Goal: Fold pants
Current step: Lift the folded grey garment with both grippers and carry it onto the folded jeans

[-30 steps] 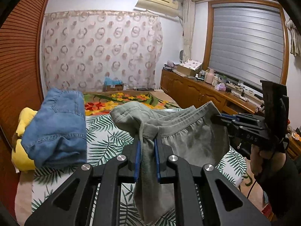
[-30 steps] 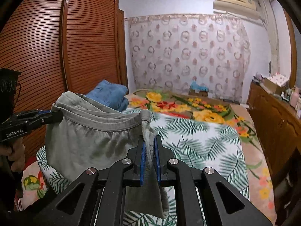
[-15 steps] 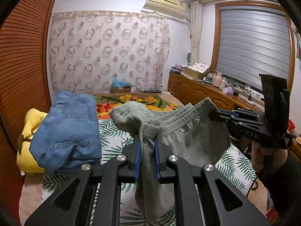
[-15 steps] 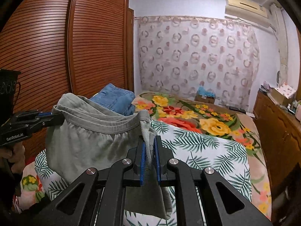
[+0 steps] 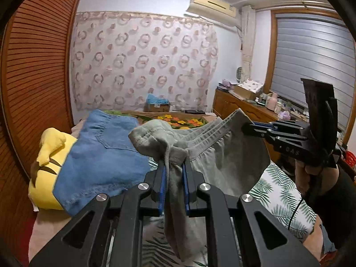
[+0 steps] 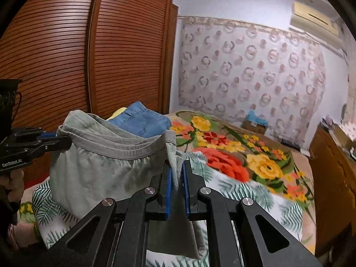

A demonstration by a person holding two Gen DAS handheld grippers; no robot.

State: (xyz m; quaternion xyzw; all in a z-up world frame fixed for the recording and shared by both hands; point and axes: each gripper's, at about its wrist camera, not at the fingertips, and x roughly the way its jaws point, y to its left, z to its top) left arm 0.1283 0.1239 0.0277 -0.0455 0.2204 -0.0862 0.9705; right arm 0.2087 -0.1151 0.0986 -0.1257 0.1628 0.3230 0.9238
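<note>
A bed carries everything, covered by a spread printed with green palm leaves near the camera and big red and yellow flowers farther back. At its wardrobe side lies a yellow pillow, with folded blue jeans stacked on top of it.

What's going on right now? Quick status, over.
Left gripper and right gripper both clamped on grey pants waistband, held up over the bed. Folded jeans lie beside, not blocking.

Grey-green pants, blue denim, yellow cushion, and a leaf-and-flower patterned bedspread.
</note>
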